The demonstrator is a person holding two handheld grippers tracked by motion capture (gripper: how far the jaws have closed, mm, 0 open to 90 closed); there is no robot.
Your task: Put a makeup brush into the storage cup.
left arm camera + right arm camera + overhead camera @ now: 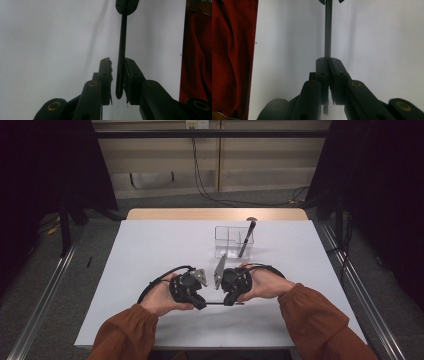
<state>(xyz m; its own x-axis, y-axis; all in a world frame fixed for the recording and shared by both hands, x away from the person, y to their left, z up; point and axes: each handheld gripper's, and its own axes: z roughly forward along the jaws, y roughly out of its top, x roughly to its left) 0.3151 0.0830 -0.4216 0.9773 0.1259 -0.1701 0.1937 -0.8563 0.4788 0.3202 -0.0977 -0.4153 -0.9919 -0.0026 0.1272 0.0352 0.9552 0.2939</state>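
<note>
Handover of a thin black rod [216, 303] between the two grippers is the step I judge to be in hand. The rod lies level just above the white table [150, 250], near the near edge, spanning the gap between the two tools.

Left gripper [202, 303]: in the left gripper view its jaws stand a little apart with the rod's rounded end [120, 85] between them. The rod lies against the right-hand pad [130, 77], with a narrow gap on the other side, so I read this grip as loose, not clamped.

Rod: slim, straight, uniformly dark and matte, with no markings that I can make out. In the right gripper view [327, 30] it runs straight away from the jaws toward the other tool.

Right gripper [229, 303]: its jaws are together on the rod, with no gap visible, and a short end pokes out behind them. This side carries the load.

Next move, as I judge it: either close the left jaws fully before the right releases, or draw the left away. Both tools must stay in line with the rod's axis so that it does not twist or slip.

Far right of the hands, a clear plastic tray [226, 236] stands with a black pen [247, 239] leaning in it.
</note>
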